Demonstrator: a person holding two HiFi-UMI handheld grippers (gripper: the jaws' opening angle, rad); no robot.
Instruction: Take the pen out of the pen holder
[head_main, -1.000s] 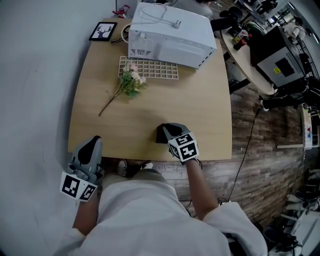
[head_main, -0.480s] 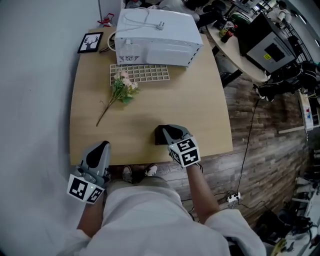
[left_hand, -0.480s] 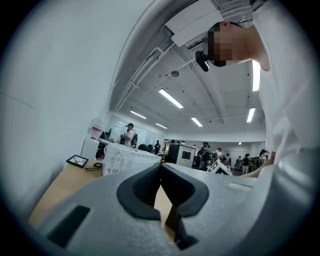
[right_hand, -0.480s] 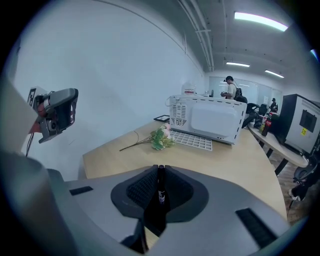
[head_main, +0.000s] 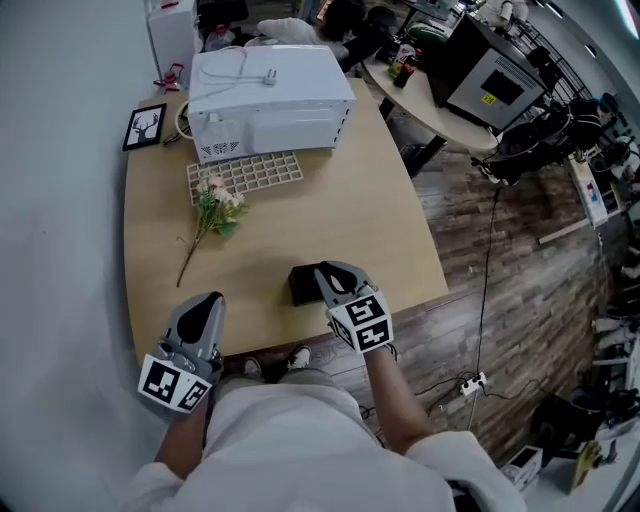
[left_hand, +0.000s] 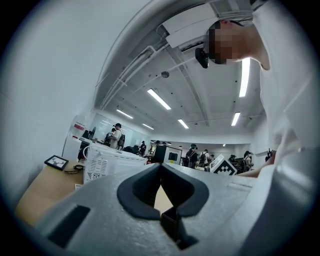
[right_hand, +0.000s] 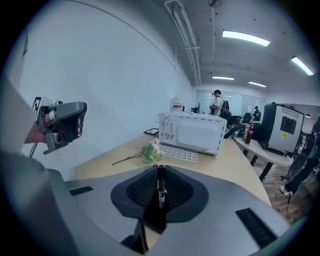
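A thin black pen (right_hand: 160, 186) stands upright between the pads of my right gripper (right_hand: 160, 171), which is shut on it. In the head view the right gripper (head_main: 322, 272) hangs over the black pen holder (head_main: 303, 286) near the table's front edge. The holder (right_hand: 154, 216) shows as a dark block under the pen's lower end. I cannot tell whether the pen's tip is inside it. My left gripper (head_main: 209, 300) hovers at the table's front left corner, pointing level, away from the holder. Its jaws (left_hand: 160, 167) meet at the tips with nothing between them.
A white microwave (head_main: 270, 95) stands at the back of the wooden table (head_main: 330, 200), with a white grid tray (head_main: 243, 172) in front of it. A flower sprig (head_main: 210, 212) lies left of centre, and a small picture frame (head_main: 146, 125) sits at the back left. A second table (head_main: 430, 100) stands to the right.
My right gripper has risen with the pen in it, still over the holder. The left gripper has drifted a little along the table's front left corner. The head view has swung.
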